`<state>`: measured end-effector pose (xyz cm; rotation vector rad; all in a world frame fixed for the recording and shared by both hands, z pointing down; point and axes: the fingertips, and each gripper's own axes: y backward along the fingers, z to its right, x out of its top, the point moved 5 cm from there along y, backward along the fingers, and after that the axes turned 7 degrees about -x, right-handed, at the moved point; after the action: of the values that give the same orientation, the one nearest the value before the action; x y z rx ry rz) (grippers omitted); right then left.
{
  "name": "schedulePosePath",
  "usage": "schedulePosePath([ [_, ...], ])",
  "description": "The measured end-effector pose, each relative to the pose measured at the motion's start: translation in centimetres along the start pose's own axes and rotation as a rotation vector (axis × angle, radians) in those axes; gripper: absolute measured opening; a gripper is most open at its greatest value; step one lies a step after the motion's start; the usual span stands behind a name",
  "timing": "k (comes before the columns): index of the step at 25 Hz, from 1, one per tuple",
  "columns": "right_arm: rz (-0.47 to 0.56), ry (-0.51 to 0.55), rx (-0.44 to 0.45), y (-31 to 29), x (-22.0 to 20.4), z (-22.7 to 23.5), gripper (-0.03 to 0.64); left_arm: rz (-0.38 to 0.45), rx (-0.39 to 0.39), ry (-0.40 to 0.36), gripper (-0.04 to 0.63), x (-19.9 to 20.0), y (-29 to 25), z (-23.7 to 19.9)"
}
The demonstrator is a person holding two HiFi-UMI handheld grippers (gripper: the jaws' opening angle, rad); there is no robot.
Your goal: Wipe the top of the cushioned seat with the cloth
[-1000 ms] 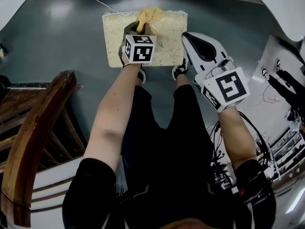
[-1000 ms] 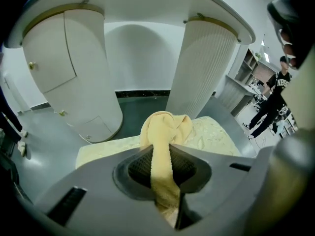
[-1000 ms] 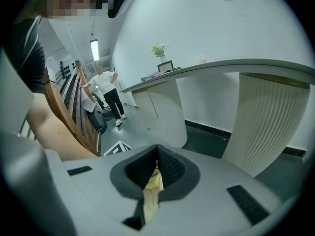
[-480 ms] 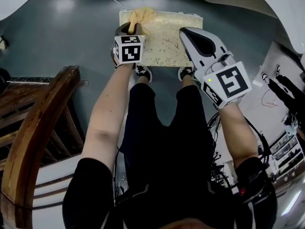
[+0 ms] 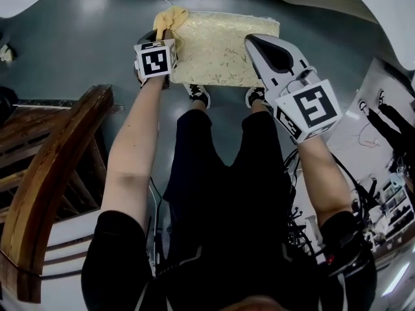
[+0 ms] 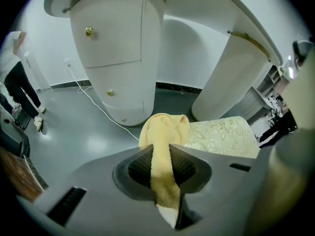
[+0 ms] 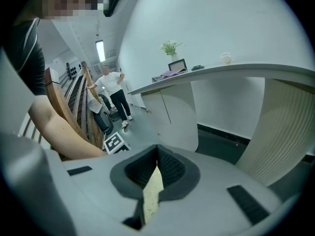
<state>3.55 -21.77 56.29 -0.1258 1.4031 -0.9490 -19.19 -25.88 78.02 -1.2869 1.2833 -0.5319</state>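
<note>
Cloth (image 6: pixel 165 146): yellow, pinched as a narrow strip between the jaws of the left gripper (image 6: pixel 165 156). The jaws are clamped tight on it. A loose bunch pokes out ahead of the fingertips. In the head view that bunch (image 5: pixel 170 17) sits just beyond the left gripper (image 5: pixel 165 36), at the far left corner of the cushioned seat (image 5: pixel 224 44).

Seat: pale, leaf-patterned top. From the left gripper it spreads ahead and off to the right (image 6: pixel 226 136).

Right gripper (image 7: pixel 156 167): jaw tips meet, nothing held. A thin wedge behind the tips shows pale seat fabric underneath. In the head view this gripper (image 5: pixel 254 43) lies over the seat's right edge. Contact with the seat cannot be told.

Surroundings: white cabinet (image 6: pixel 118 58) ahead of the left gripper, with a white cable (image 6: pixel 93 102) trailing across the grey floor (image 5: pixel 78 50). A wooden rail (image 5: pixel 52 173) stands to the left gripper's left.
</note>
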Motion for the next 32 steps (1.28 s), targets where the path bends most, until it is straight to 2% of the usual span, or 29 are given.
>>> schedulePosePath([
  [5, 0.030, -0.024, -0.034, 3.1, -0.4, 2.5, 0.006, 0.088, 0.002, -0.029, 0.065, 0.2, 2.7, 2.0],
  [8, 0.041, -0.034, -0.038, 5.2, -0.6, 4.8, 0.006, 0.128, -0.023, -0.039, 0.064, 0.6, 3.6, 6.3],
  [11, 0.048, -0.037, -0.046, 7.6, -0.9, 6.9, 0.006, 0.154, -0.087, -0.047, 0.065, 1.1, 3.9, 12.3],
  [16, 0.054, -0.036, -0.070, 11.0, -1.9, 10.4, 0.006, 0.112, -0.203, -0.066, 0.064, 0.5, 1.8, 22.1],
  [19, 0.050, -0.042, -0.073, 12.7, -2.8, 12.1, 0.006, 0.095, -0.244, -0.068, 0.064, 0.0, -0.1, 26.9],
  [22, 0.040, -0.035, -0.069, 13.9, -4.0, 13.4, 0.006, 0.069, -0.276, -0.108, 0.064, -0.3, -2.0, 30.8],
  [25, 0.025, -0.052, -0.072, 14.4, -5.4, 14.1, 0.006, 0.034, -0.280, -0.119, 0.064, -0.8, -4.1, 32.4],
  [30, -0.007, -0.061, -0.060, 14.3, -8.0, 14.0, 0.006, 0.015, -0.271, -0.090, 0.065, -1.2, -7.3, 31.6],
  [32, -0.015, -0.060, -0.061, 14.0, -8.8, 13.9, 0.006, 0.028, -0.264, -0.118, 0.064, -1.4, -7.9, 31.5],
])
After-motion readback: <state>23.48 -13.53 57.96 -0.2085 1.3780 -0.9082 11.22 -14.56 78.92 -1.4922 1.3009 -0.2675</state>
